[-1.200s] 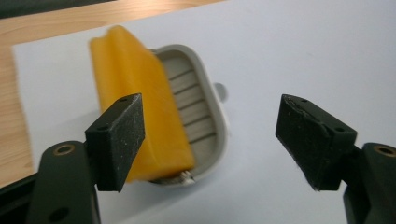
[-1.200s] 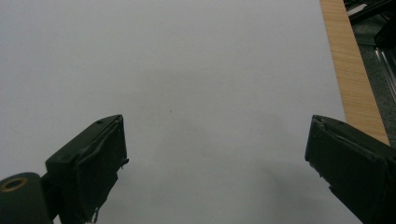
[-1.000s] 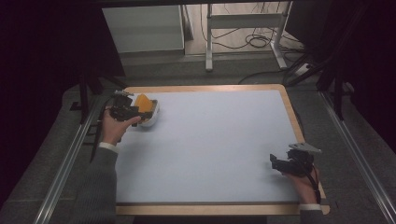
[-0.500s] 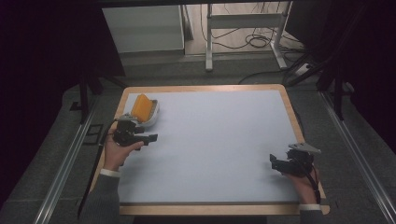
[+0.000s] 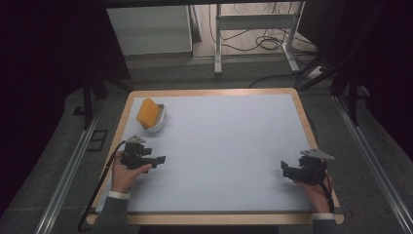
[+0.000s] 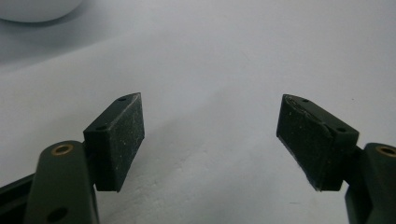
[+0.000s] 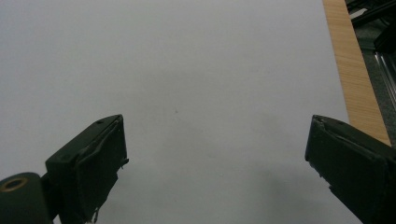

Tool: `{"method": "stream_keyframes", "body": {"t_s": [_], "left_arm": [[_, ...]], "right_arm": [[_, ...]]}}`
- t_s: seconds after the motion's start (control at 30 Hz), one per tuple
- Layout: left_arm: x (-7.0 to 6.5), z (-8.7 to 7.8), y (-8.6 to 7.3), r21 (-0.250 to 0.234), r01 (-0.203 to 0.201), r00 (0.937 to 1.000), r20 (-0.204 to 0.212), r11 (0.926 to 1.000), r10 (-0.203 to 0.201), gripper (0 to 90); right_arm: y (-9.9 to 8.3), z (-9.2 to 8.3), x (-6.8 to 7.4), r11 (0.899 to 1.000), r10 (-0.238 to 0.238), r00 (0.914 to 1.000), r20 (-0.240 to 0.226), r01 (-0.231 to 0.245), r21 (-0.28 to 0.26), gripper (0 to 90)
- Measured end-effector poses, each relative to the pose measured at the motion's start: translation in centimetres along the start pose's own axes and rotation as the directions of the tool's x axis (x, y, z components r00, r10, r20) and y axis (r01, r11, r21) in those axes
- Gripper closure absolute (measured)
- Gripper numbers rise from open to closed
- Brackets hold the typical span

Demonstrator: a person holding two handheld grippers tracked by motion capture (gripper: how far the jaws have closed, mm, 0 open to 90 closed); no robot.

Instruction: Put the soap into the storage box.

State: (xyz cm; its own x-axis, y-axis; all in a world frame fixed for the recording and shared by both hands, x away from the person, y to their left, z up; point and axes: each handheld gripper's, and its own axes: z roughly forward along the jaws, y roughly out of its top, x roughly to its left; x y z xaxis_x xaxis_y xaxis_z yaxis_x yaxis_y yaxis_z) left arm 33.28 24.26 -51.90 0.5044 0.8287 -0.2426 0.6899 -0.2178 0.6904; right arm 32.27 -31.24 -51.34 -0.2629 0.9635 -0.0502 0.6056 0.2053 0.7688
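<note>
An orange sponge (image 5: 146,112) stands tilted in a white bowl (image 5: 157,124) at the far left of the pale table mat (image 5: 224,146). My left gripper (image 5: 159,159) rests low on the mat's left side, nearer to me than the bowl, open and empty. Its pads (image 6: 122,135) stand wide apart over bare mat, and the bowl's rim (image 6: 37,9) shows at the top left corner of that view. My right gripper (image 5: 284,169) lies near the front right corner, open with nothing between its pads (image 7: 100,161).
A wooden border (image 5: 214,91) frames the mat, and it also shows as a strip (image 7: 352,70) at the right. Metal rails (image 5: 68,170) run along both sides of the table. Beyond the far edge stand a grey cabinet (image 5: 148,29) and a stand with cables (image 5: 253,44).
My left gripper has drawn back from the bowl toward me and now rests on the mat, leaving the sponge in the bowl. The right gripper has not moved.
</note>
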Motion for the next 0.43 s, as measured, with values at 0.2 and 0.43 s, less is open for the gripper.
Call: {"method": "stream_keyframes", "body": {"t_s": [0.2, 0.43], "left_arm": [[-0.10, 0.16, 0.04, -0.001, -0.004, 1.0000, -0.002, 1.0000, 0.004, 23.9], [0.07, 0.19, 0.07, 0.002, -0.008, 0.9999, -0.014, 1.0000, 0.008, 23.4]], "right_arm": [[0.03, -0.03, 0.09, 1.000, -0.006, 1.0000, 0.000, 0.006, -0.005, 5.5], [0.05, -0.45, 0.12, 0.999, -0.010, 0.9999, -0.007, 0.010, -0.031, 5.5]]}}
